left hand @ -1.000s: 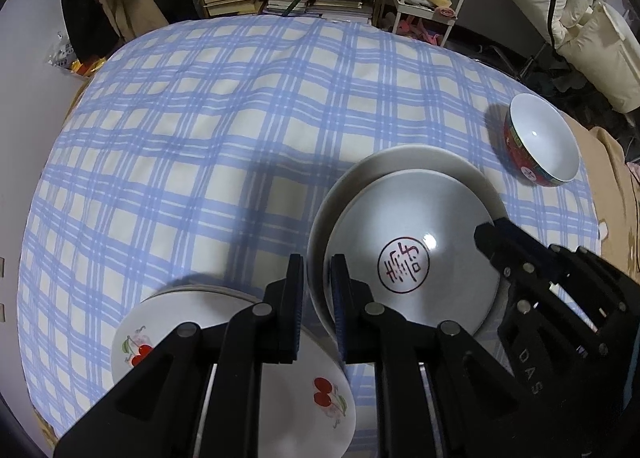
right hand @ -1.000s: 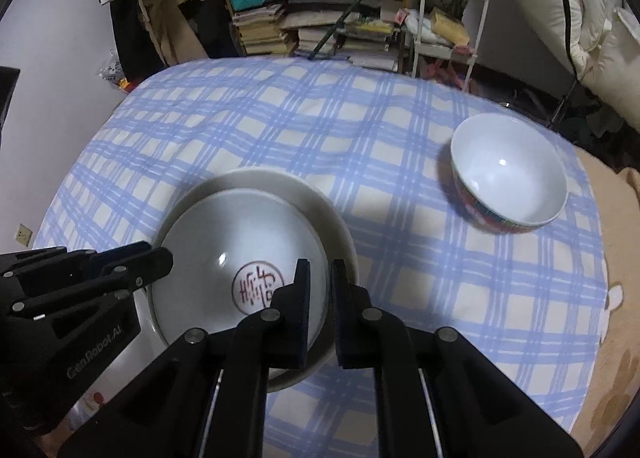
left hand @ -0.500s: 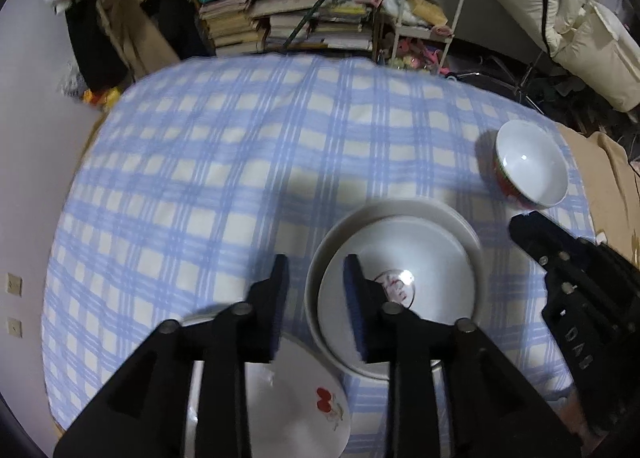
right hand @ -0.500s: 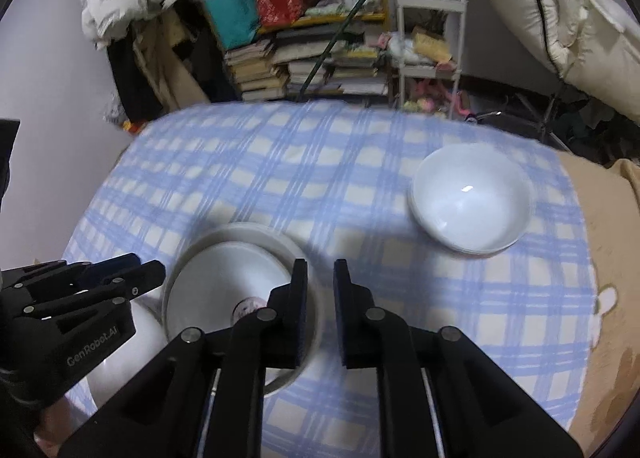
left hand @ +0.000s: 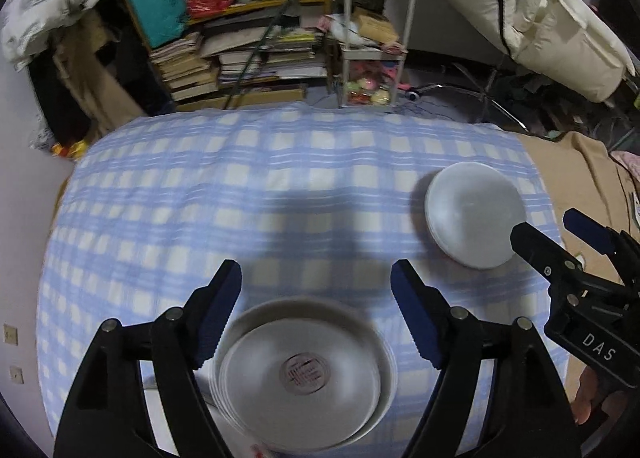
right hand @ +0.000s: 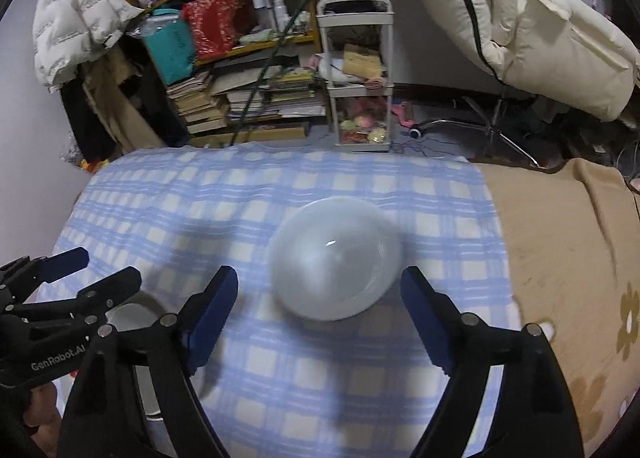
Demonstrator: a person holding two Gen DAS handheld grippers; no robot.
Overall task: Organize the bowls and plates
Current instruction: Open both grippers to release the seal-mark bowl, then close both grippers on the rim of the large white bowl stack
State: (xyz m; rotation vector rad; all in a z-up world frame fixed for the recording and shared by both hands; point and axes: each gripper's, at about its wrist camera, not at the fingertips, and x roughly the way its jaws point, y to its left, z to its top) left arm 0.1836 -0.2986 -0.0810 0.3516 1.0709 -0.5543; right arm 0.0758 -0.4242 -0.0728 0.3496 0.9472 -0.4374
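Right wrist view: bowl (right hand: 334, 258) sits alone on the blue checked cloth (right hand: 360, 378), just ahead of the right gripper (right hand: 318, 312), between its fingers' line but not touched. Jaws spread wide, nothing held. Left wrist view: same bowl (left hand: 474, 220) far right on the cloth, well apart from the plate stack (left hand: 304, 374). Left gripper (left hand: 316, 310) hovers above the stack, jaws also spread wide, empty.

Risks, my read: surface looks soft and rumpled, more like a bed than a worktop, so the bowl may tip or slide when a finger lands on its rim. Frames are motion-blurred; a fast closing move could knock the rim instead of straddling it. The two grippers are close together, so they could clash.

Count: one bowl. Stack shows two nested plates, the top one with a red seal mark (left hand: 306, 368), plus the edge of a third plate (left hand: 260, 450) below them.
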